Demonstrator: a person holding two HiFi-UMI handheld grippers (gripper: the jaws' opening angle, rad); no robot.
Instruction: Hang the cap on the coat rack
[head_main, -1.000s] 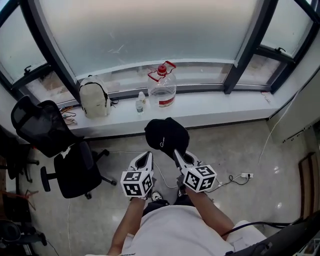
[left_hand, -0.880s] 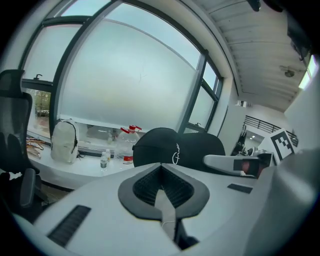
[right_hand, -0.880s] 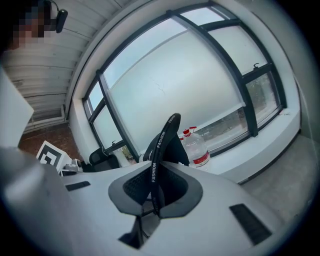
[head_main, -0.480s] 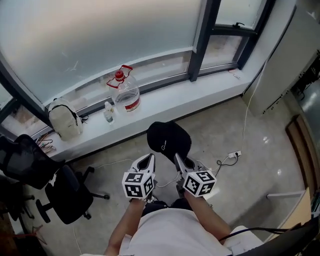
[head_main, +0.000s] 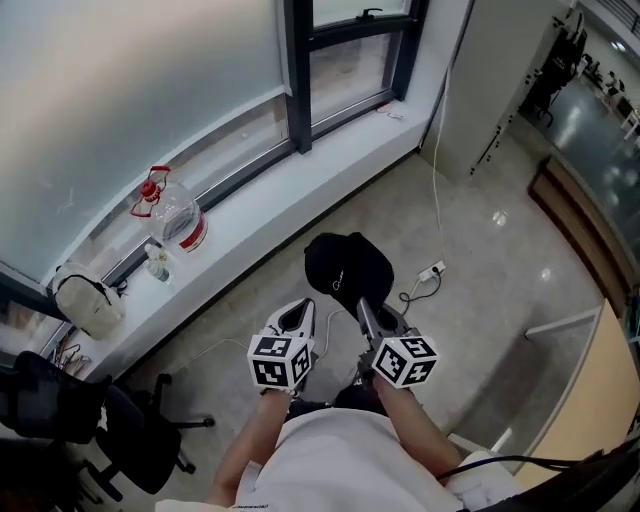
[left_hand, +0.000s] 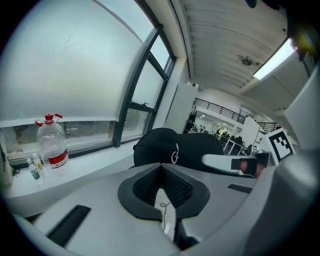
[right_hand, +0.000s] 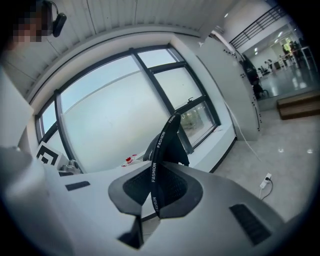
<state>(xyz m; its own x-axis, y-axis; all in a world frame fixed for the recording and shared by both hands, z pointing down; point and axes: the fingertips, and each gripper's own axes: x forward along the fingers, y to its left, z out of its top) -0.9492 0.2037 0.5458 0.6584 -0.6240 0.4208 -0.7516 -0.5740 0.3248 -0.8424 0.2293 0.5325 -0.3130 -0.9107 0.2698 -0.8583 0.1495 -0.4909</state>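
Pale floor runs beneath a white window sill (head_main: 268, 200) that crosses the upper left of the frame, where a beige backpack (head_main: 85, 300) and a water bottle (head_main: 176, 216) stand. At lower centre, the left gripper (head_main: 297, 313) has its fingers pressed together on nothing. Just to its right, the black cap (head_main: 348, 268) is held above the floor at mid-frame, its lettered strap pinched between the fingers of the right gripper (head_main: 362, 306).

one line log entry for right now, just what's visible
right gripper: shut on black cap | left gripper: shut, empty | coat rack: not in view | cap: not yet hung
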